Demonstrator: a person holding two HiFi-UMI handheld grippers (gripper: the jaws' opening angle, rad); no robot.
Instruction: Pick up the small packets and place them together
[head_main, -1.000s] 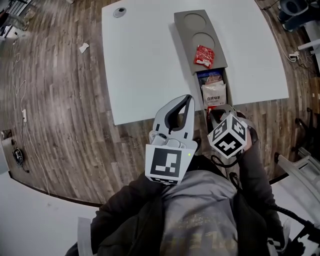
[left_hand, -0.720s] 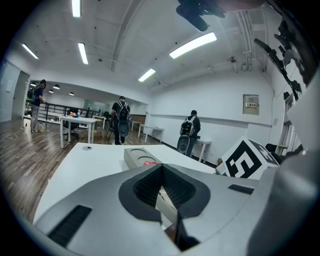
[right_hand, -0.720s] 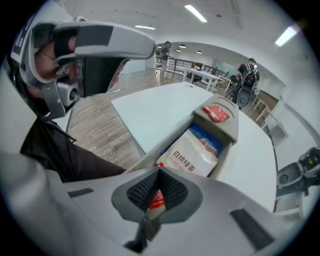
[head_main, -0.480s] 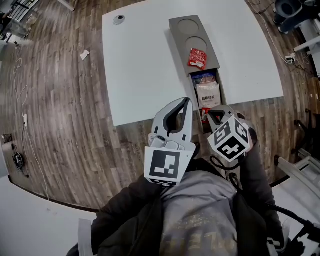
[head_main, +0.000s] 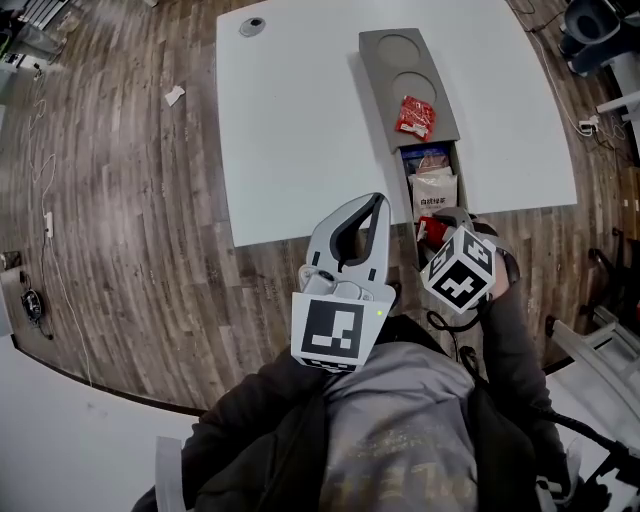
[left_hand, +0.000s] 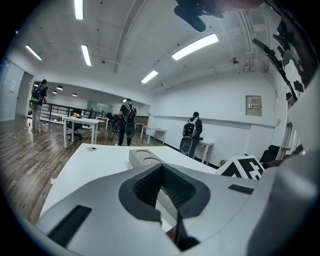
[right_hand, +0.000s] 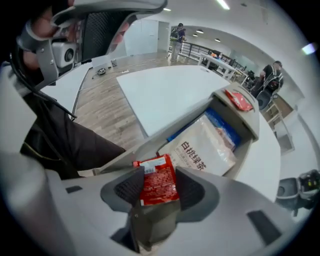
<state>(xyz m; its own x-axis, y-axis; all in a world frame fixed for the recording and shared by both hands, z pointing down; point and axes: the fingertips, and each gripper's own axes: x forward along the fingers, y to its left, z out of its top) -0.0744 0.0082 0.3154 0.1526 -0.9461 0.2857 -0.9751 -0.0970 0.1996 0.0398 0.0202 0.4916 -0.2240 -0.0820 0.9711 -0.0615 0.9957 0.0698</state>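
Nearest the person's body, the left tool (head_main: 372, 205) is closed on nothing and tilted up off the worktop (head_main: 300, 120). Just to its right, the right tool (right_hand: 161, 192) hangs over the near end of the grey tray (right_hand: 252, 131). Its jaws are opening, and a small red packet (right_hand: 156, 175) lies face-up between the pads.

The step looks like releasing that packet beside the others. To do it well, the jaws should open fully, then lift straight up so that neither pad drags the packet.

Beyond it lie a white packet (right_hand: 202, 150), a blue packet (right_hand: 226, 129) mostly buried under it, and a second red packet (right_hand: 238, 101) on the tray's lid.

In the head view the marker cube (head_main: 460, 270) covers the jaws, and whether the packet already rests on the tray floor is unclear.
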